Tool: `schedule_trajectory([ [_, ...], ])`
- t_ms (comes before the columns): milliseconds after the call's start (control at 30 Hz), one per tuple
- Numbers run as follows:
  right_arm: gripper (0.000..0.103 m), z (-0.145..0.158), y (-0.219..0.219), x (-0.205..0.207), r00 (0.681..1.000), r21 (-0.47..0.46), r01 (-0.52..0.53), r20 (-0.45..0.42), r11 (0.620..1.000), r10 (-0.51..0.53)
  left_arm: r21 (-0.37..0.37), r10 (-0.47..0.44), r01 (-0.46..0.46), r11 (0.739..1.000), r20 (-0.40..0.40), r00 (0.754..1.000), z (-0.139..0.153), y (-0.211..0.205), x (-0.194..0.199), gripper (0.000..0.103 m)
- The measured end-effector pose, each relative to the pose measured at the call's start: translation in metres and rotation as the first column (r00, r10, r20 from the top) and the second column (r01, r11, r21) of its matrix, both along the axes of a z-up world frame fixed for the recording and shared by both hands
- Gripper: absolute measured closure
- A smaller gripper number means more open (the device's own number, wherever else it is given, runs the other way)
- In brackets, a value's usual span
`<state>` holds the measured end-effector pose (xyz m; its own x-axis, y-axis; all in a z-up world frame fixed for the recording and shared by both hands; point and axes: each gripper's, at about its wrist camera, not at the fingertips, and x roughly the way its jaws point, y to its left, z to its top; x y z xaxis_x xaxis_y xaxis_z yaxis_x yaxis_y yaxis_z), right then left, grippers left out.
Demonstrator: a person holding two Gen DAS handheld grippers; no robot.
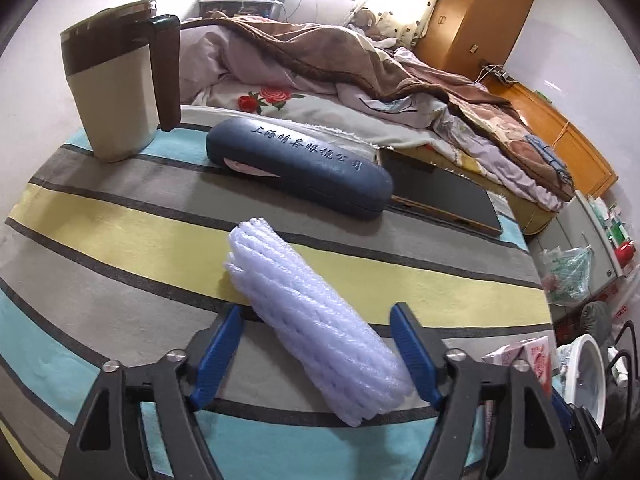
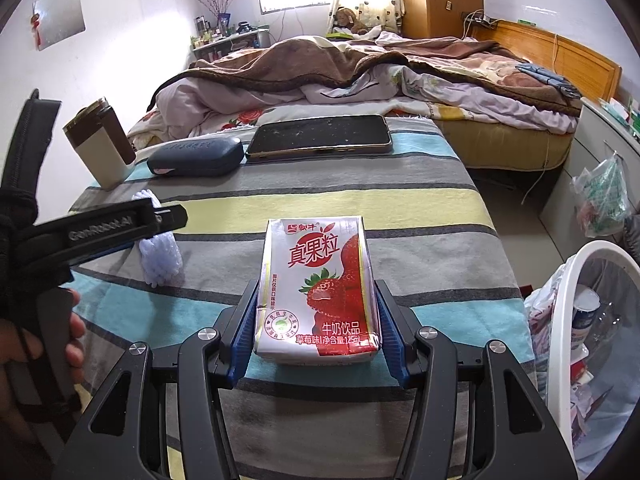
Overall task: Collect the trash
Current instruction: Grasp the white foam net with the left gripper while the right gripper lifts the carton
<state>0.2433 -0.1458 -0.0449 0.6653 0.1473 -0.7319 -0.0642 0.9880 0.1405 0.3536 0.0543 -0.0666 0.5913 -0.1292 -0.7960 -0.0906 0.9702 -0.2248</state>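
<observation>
A white foam net sleeve [image 1: 316,320] lies on the striped tablecloth [image 1: 120,236]. My left gripper [image 1: 318,312] is open around its near end, with a gap between the left finger and the foam. The sleeve also shows in the right wrist view [image 2: 160,256], partly behind the left gripper's body. My right gripper [image 2: 316,284] is shut on a strawberry milk carton [image 2: 318,288], its blue pads pressed on both sides. A white trash bin [image 2: 580,320] with a bag and discarded containers stands on the floor at the right; it also shows in the left wrist view [image 1: 588,372].
A beige and brown mug [image 1: 116,84], a blue glasses case [image 1: 300,168] and a phone [image 2: 320,136] lie at the table's far side. An unmade bed [image 2: 360,76] stands beyond. A plastic bag [image 2: 604,200] hangs on the cabinet at the right.
</observation>
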Motion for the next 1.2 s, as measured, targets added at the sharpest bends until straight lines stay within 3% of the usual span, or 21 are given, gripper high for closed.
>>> schedule_trajectory([
  [100, 0.047, 0.0, -0.002, 0.0, 1.0, 0.01, -0.002, 0.001, 1.0, 0.002, 0.011, -0.014, 0.014, 1.0, 0.003, 1.0, 0.0, -0.003, 0.001, 0.049],
  [233, 0.047, 0.0, -0.001, 0.0, 1.0, 0.015, -0.001, 0.002, 1.0, 0.001, -0.001, -0.042, 0.042, 0.999, 0.009, 0.999, 0.001, -0.007, 0.0, 0.057],
  [400, 0.047, -0.001, -0.003, -0.002, 1.0, 0.018, 0.004, 0.003, 1.0, -0.004, 0.005, -0.077, 0.077, 0.997, 0.014, 0.997, 0.003, -0.013, -0.004, 0.075],
  [900, 0.047, 0.015, -0.014, -0.02, 0.999, 0.025, 0.034, 0.038, 0.999, -0.035, 0.078, -0.145, 0.137, 0.987, 0.114, 0.983, 0.039, -0.035, -0.055, 0.076],
  [1200, 0.048, 0.026, -0.028, -0.036, 0.996, 0.028, 0.06, 0.066, 0.998, -0.062, 0.08, -0.187, 0.176, 0.981, 0.165, 0.968, 0.062, -0.051, -0.089, 0.076],
])
